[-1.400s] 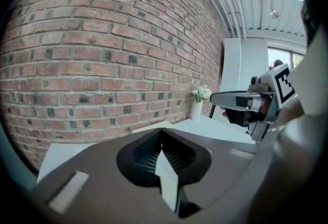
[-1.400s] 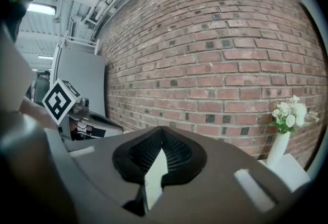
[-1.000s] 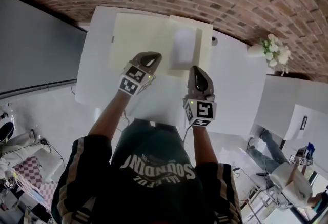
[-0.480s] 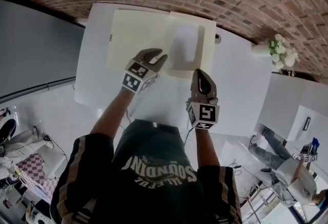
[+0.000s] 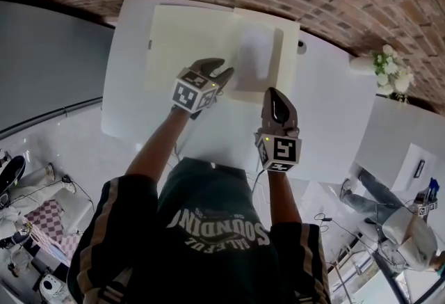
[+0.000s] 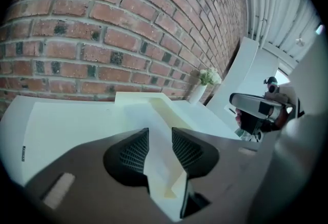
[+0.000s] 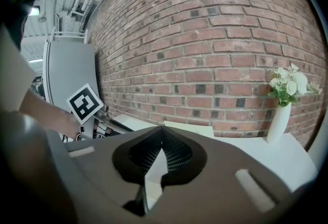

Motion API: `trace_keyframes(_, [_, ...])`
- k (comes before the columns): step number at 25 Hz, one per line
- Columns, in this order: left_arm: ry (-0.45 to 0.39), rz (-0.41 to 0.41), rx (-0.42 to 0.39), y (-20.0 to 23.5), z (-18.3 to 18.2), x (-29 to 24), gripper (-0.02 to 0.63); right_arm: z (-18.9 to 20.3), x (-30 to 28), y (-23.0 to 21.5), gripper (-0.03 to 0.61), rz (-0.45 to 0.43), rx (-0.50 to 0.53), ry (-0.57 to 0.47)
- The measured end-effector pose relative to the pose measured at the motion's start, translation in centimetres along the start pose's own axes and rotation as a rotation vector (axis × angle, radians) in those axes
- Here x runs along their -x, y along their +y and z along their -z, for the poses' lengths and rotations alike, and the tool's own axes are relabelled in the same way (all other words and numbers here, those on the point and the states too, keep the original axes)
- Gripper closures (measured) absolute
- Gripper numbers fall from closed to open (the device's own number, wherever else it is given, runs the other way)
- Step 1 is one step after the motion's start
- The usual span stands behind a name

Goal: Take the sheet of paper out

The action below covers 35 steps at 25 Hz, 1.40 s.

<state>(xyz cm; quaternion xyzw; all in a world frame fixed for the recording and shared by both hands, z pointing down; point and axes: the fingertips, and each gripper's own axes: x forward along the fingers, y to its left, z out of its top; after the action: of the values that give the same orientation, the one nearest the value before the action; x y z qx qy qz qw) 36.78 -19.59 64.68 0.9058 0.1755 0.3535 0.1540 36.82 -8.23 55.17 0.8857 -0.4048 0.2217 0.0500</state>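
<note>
shirt (image 5: pixel 215 229): print "SOUNDIN…" upside down | sheet of paper (image 5: pixel 254 52): on cream folder (image 5: pixel 188 38)

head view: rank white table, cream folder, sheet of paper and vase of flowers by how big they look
1. white table
2. cream folder
3. sheet of paper and vase of flowers: these look about alike, too close to rank. The vase also stands at the picture's warped edge.
</note>
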Motion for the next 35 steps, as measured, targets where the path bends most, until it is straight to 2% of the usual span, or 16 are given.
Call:
trace_keyframes(15, [0.111, 0.024, 0.112, 2.2, 1.6, -5.2, 0.486, 0.9, -1.1, -1.1, 0.578, -0.007, -0.015, 0.03])
trace_keyframes(20, [0.153, 0.041, 0.183, 3.5, 3.0, -6.9, 0.48, 1.3, -1.2, -1.4, 0.578, -0.008, -0.026, 0.043])
trace_keyframes(27, [0.166, 0.062, 0.278, 4.3, 3.6, -9.0, 0.482, 2.0, -1.6, -2.4, 0.578, -0.001, -0.029, 0.065])
trace_keyframes(32, [0.229, 0.089, 0.268, 4.2, 4.3, -10.9, 0.482, 1.5, -2.0, -2.6, 0.578, 0.01, -0.064, 0.059])
trace_keyframes(35, [0.239, 0.089, 0.276, 4.4, 4.5, -11.5, 0.482, 2.4, -1.7, -2.9, 0.578, 0.008, -0.04, 0.081])
